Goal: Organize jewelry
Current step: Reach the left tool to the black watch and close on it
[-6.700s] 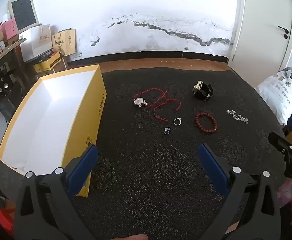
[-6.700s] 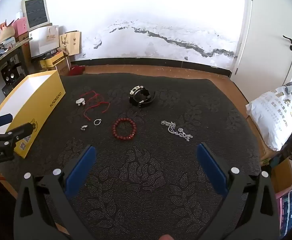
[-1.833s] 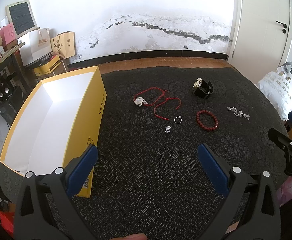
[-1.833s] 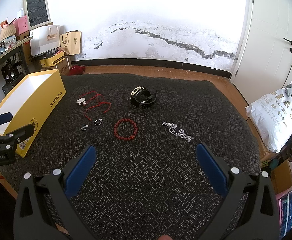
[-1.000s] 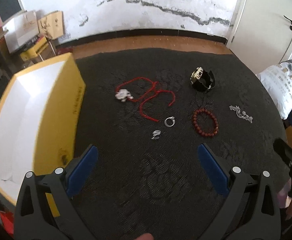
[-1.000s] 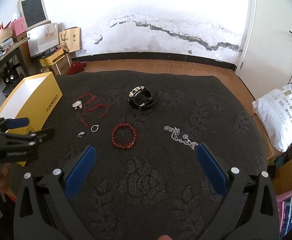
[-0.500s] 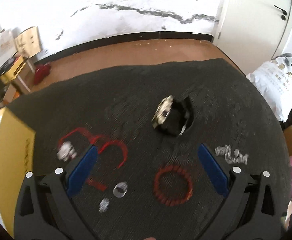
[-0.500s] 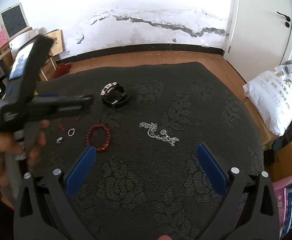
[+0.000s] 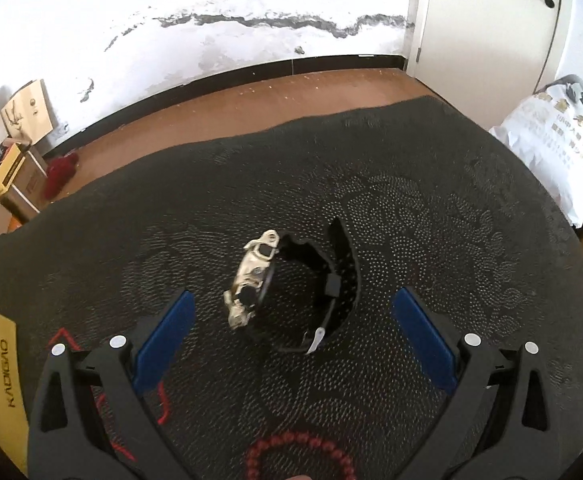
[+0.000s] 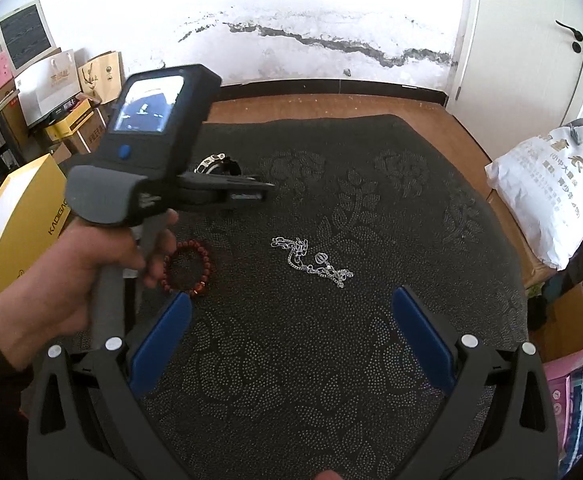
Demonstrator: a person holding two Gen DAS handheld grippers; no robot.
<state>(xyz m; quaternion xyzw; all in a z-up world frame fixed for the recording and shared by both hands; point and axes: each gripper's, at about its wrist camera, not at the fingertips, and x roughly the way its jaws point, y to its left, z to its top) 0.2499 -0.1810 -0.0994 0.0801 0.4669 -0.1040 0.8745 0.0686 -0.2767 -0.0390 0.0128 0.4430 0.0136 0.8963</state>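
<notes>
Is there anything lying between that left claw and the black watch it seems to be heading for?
Nothing visible does. The left claw is open and points at the watch, with only bare dark cloth between its fingers and the watch. The red bead bracelet lies behind the fingertips, out of the way.

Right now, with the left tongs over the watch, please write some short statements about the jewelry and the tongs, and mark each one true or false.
1. The left tongs are open, with the watch lying between the blue pads. True.
2. The watch is already inside the yellow box. False: it lies on the dark patterned cloth.
3. The right tongs are shut on the silver chain. False: they are open and hold nothing; the chain lies on the cloth ahead of them.
4. The red bead bracelet lies on the cloth beside the hand that holds the left tongs. True.
</notes>
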